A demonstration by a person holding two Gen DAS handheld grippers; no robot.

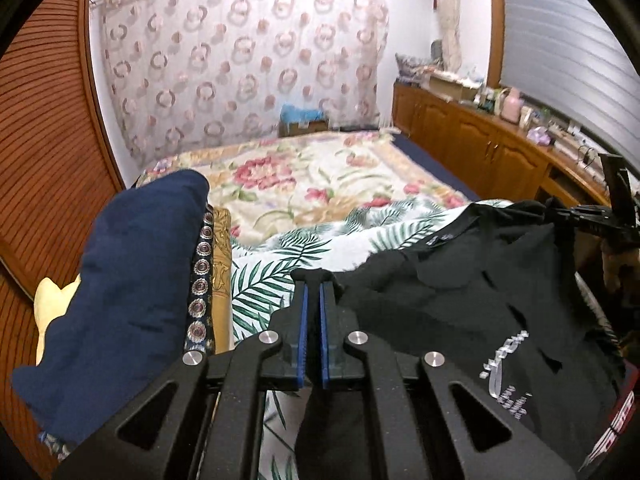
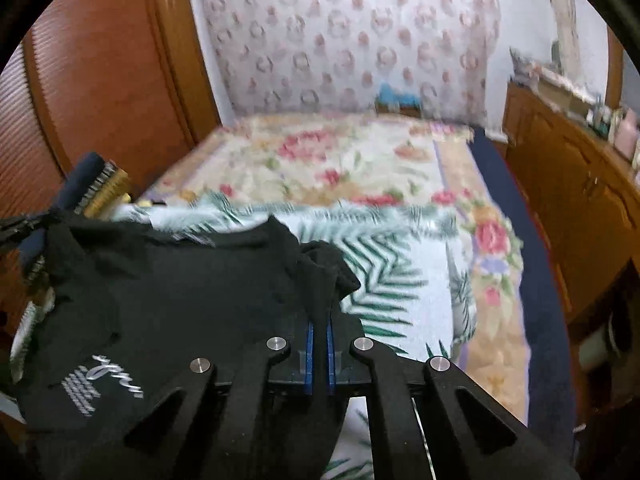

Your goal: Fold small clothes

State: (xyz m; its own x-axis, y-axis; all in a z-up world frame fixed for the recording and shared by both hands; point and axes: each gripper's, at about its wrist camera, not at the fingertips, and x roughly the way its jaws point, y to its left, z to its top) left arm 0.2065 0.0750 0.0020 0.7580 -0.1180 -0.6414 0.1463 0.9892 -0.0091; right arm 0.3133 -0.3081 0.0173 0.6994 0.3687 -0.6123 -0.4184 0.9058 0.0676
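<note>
A black cotton T-shirt with small white lettering (image 1: 472,312) hangs stretched between the two grippers above the near end of the bed, over the white sheet printed with green palm leaves (image 1: 280,264). The left gripper (image 1: 313,284) has its jaws pressed together on one upper corner of the shirt, the cloth bunched at their tips; the right gripper (image 2: 320,280) is likewise pinching the opposite corner, jaws drawn tight. The shirt looks raised and spread rather than laid flat, and I see no crease or fold in it yet, so I'd judge the folding has barely begun: the garment is only picked up by its shoulders. Laying it down, folding it and setting it aside all seem left to do. By the left edge of the bed sits a dark navy bundle of cloth (image 1: 132,288); whether it is folded clothing I cannot tell.
</note>
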